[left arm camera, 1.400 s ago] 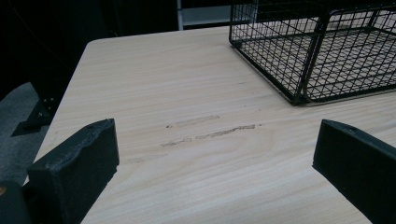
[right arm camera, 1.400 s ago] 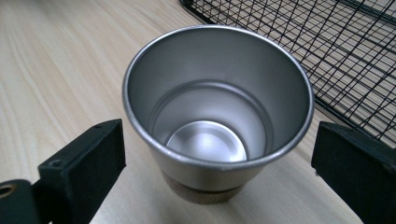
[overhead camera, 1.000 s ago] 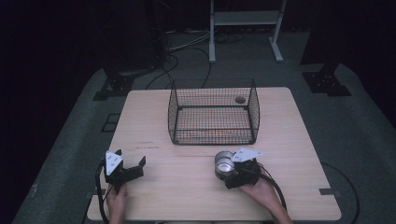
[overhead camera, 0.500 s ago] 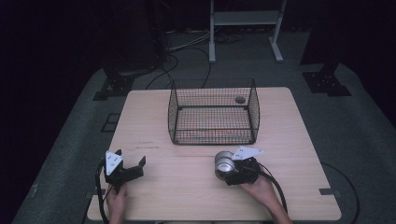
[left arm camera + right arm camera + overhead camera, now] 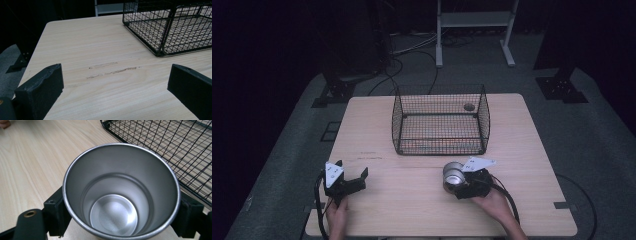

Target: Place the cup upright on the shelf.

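A steel cup (image 5: pixel 453 174) stands upright on the wooden table (image 5: pixel 412 210), just in front of the wire basket (image 5: pixel 439 150). My right gripper (image 5: pixel 454 181) is shut on it. In the right gripper view the black pads (image 5: pixel 57 213) press the cup (image 5: pixel 120 195) from both sides, and the cup is empty inside. These jaws have just been closing, with the cup between them. At the table's front left my left gripper (image 5: pixel 352 169) rests open. The left gripper view has its gripper (image 5: pixel 115 85) with wide-set fingers and only bare wood between them.
The black wire basket (image 5: pixel 162 37) sits at mid-table, open at the top, close to the cup's far side (image 5: pixel 175 145). A small dark round thing (image 5: pixel 469 106) lies by its far right corner. Faint scuff marks (image 5: pixel 112 70) cross the wood ahead of the left gripper.
The right gripper's jaws have drawn in against the cup. Both hands stayed where they were, and the left gripper is unchanged.
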The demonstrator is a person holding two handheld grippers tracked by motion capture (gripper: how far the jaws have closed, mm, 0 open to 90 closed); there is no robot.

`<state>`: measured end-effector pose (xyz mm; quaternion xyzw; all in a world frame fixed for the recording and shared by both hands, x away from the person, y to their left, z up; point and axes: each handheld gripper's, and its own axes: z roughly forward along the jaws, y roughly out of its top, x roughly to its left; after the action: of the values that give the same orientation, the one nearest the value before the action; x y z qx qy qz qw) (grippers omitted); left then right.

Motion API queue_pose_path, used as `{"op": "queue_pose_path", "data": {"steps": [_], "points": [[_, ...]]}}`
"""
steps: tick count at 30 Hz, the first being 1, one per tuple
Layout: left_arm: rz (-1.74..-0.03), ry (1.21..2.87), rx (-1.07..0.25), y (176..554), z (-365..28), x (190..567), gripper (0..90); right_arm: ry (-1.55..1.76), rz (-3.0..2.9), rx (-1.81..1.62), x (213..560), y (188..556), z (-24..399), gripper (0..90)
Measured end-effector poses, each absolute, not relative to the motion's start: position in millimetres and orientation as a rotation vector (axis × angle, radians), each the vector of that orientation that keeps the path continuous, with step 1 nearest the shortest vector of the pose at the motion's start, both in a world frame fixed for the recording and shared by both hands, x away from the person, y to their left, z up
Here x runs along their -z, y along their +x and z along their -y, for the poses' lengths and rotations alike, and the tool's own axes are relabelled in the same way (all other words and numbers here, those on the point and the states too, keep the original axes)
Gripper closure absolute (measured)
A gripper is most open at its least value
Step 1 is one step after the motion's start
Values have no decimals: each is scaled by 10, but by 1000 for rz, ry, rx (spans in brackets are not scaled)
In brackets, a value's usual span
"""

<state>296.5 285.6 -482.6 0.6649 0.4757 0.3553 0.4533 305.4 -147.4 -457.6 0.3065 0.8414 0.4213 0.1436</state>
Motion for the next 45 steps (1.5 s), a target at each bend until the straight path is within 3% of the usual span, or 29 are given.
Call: {"op": "queue_pose_path", "data": {"steps": [45], "points": [[-1176, 1637, -872, 2963, -2863, 4824, 0, 770, -2470, -1320, 3622, 3362, 1605, 179]]}}
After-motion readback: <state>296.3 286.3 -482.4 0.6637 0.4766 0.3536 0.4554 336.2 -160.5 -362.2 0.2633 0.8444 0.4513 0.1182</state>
